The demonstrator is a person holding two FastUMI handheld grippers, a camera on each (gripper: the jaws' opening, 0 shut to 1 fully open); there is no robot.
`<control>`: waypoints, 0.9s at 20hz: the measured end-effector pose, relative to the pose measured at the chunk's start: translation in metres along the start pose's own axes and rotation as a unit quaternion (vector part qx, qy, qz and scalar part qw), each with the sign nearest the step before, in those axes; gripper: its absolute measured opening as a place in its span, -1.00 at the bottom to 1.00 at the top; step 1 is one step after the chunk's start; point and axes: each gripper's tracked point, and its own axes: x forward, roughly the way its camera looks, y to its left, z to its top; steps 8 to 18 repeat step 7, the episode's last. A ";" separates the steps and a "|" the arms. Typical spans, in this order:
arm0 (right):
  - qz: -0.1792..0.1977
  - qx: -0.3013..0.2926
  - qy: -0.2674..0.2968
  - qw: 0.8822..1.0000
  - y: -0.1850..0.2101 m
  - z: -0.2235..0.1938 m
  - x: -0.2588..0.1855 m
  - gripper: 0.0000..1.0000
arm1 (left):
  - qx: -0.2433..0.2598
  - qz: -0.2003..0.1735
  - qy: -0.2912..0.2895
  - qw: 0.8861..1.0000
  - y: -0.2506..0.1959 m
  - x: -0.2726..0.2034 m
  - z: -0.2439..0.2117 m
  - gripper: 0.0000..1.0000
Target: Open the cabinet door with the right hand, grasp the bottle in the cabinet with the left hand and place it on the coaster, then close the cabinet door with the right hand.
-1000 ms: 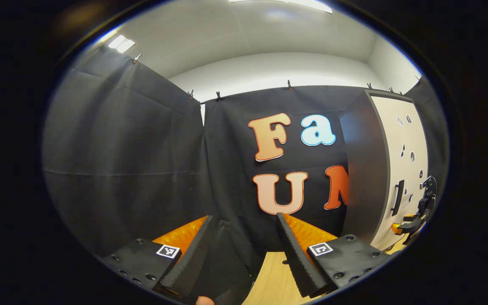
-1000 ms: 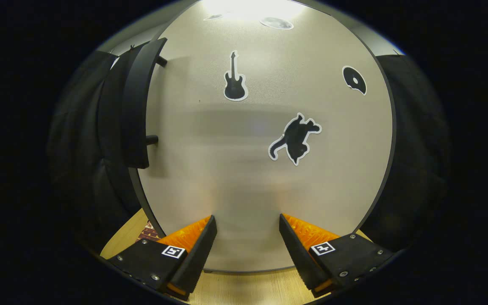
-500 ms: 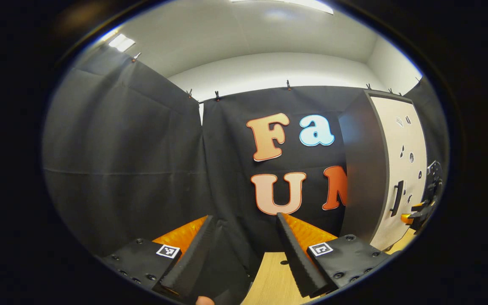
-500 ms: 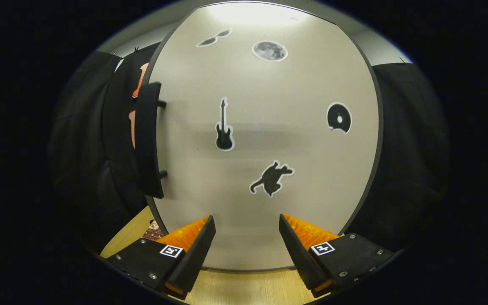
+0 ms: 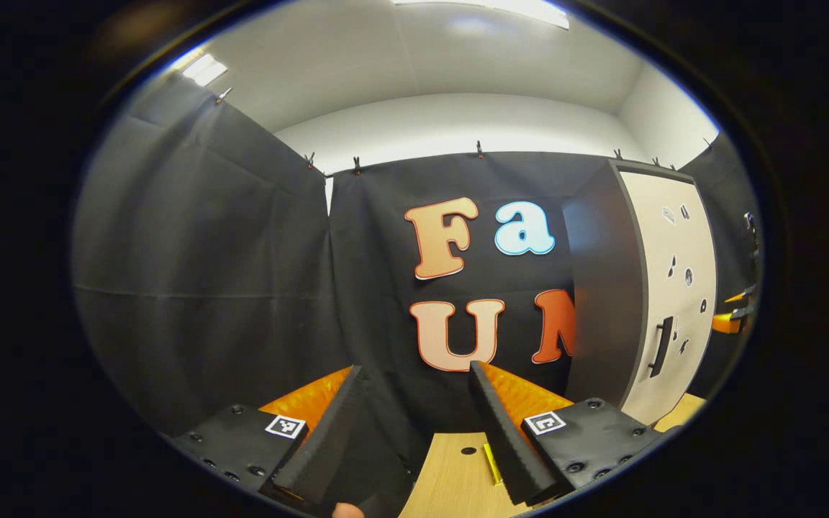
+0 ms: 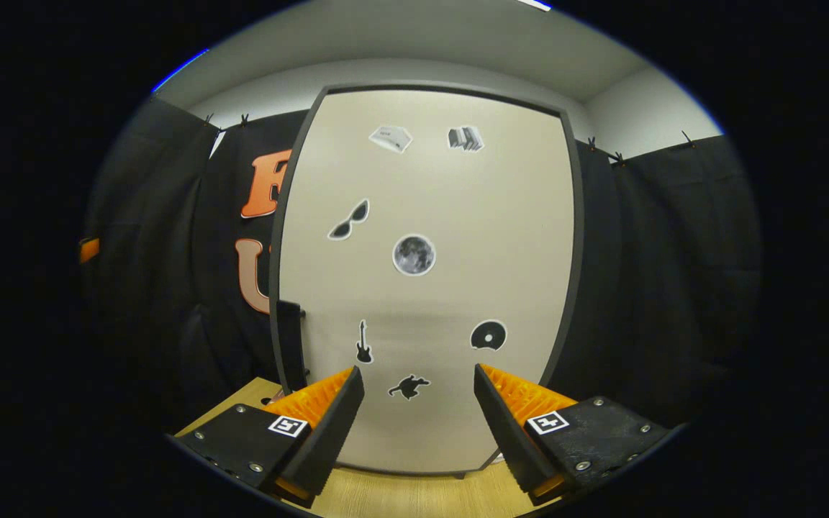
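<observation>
While the cabinet door point(image 6: 425, 288) stands shut, I hold my right gripper point(image 6: 414, 424) wide open and empty, facing it. To open it well, I should close on the black handle point(image 6: 291, 345) at its left edge, then pull. My left gripper point(image 5: 414, 432) waits wide open. Bottle and coaster are hidden.

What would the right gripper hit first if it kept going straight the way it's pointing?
Most likely the closed cabinet door. The open right gripper points squarely at its lower part, near the cat sticker, right of the handle. Depth is unclear.
</observation>
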 end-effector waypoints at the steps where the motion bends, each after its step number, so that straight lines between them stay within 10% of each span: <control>1: -0.006 -0.005 -0.010 1.000 -0.005 0.011 -0.008 0.89 | 0.000 0.000 -0.002 1.000 0.000 0.000 0.001 0.89; 18: -0.041 -0.009 -0.037 0.998 -0.042 0.057 -0.057 0.90 | 0.004 -0.002 -0.017 1.000 0.000 -0.003 0.015 0.89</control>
